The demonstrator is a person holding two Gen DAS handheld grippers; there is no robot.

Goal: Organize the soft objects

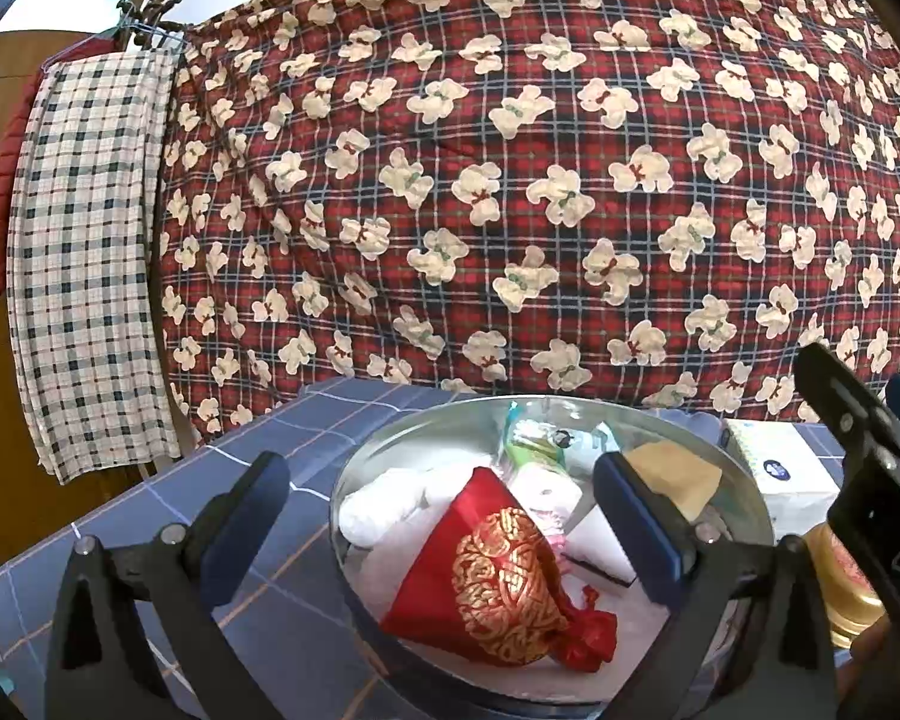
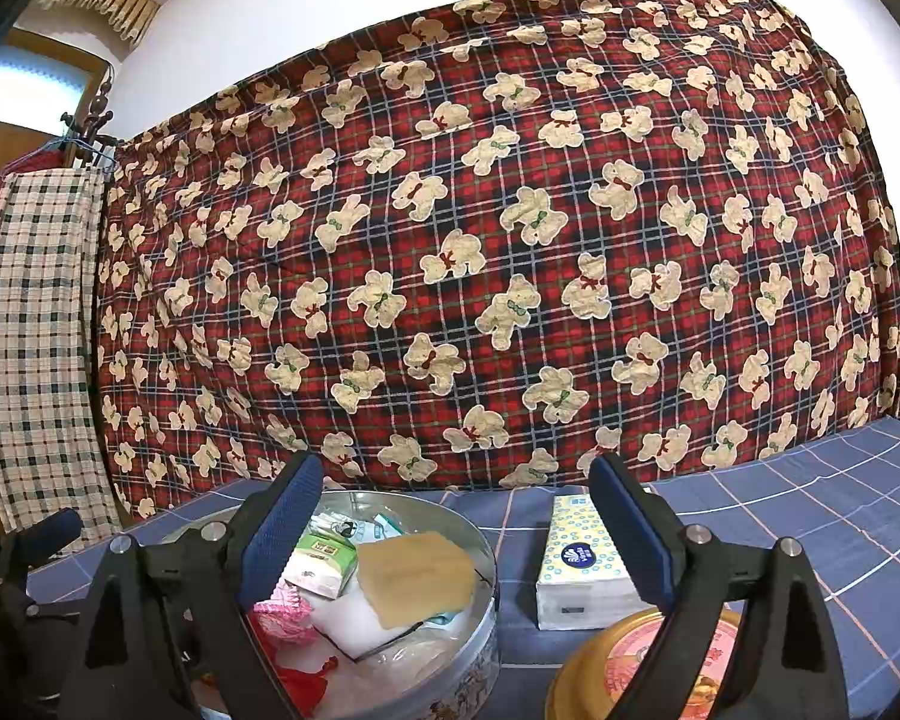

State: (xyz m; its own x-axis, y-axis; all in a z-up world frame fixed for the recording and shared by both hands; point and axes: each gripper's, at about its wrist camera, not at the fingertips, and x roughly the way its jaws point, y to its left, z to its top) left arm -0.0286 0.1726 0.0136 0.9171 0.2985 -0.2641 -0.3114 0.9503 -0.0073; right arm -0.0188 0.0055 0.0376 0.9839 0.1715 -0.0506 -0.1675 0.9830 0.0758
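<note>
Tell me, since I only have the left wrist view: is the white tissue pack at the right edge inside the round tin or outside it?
Observer: Outside. In the right wrist view the tissue pack lies on the blue checked cloth, apart from the round tin.
Operator: And the gold thing half hidden at my far right?
Observer: It is a round gold lid with a printed picture on top. It lies beside the tin, nearer the camera than the pack.
Operator: Is the right gripper holding anything?
Observer: No. The right gripper has its jaws wide open, with nothing gripped.
</note>
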